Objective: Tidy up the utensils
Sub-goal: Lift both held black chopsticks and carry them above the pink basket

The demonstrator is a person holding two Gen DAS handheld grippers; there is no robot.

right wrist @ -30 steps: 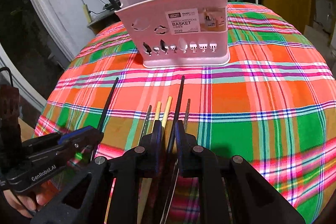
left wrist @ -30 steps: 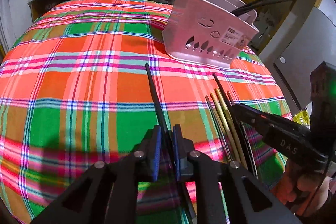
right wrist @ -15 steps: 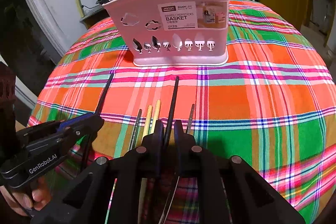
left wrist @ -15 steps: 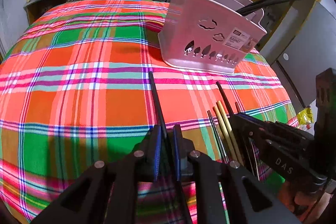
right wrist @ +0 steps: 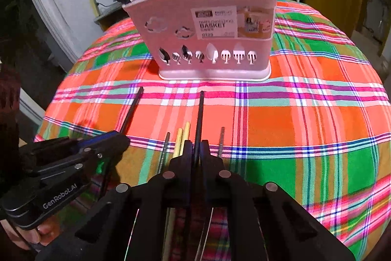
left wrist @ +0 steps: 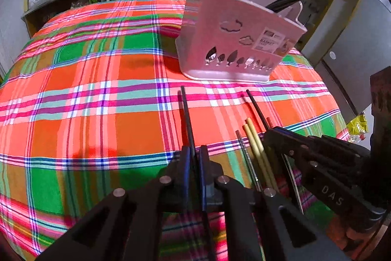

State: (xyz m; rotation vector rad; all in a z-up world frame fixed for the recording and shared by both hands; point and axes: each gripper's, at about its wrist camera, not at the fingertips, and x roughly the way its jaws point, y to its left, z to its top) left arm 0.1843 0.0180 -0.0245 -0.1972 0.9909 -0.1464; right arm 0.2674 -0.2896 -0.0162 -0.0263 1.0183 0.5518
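A black chopstick (left wrist: 187, 122) is pinched in the left claw (left wrist: 193, 158), its tip pointed far toward the basket (left wrist: 234, 45). Another black chopstick (right wrist: 200, 121) is pinched likewise in the right claw (right wrist: 196, 151).

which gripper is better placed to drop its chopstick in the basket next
Right, marginally. Both are shut on a black chopstick, but the right gripper faces the pink basket almost straight on, while from the left gripper it stands off to the right.

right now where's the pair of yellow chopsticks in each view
Left wrist view: the yellow chopsticks lie lower right of centre, between the left gripper and the right gripper.
Right wrist view: they lie just left of the right gripper, low centre.
Shared landmark: the pink basket, beyond them in both.
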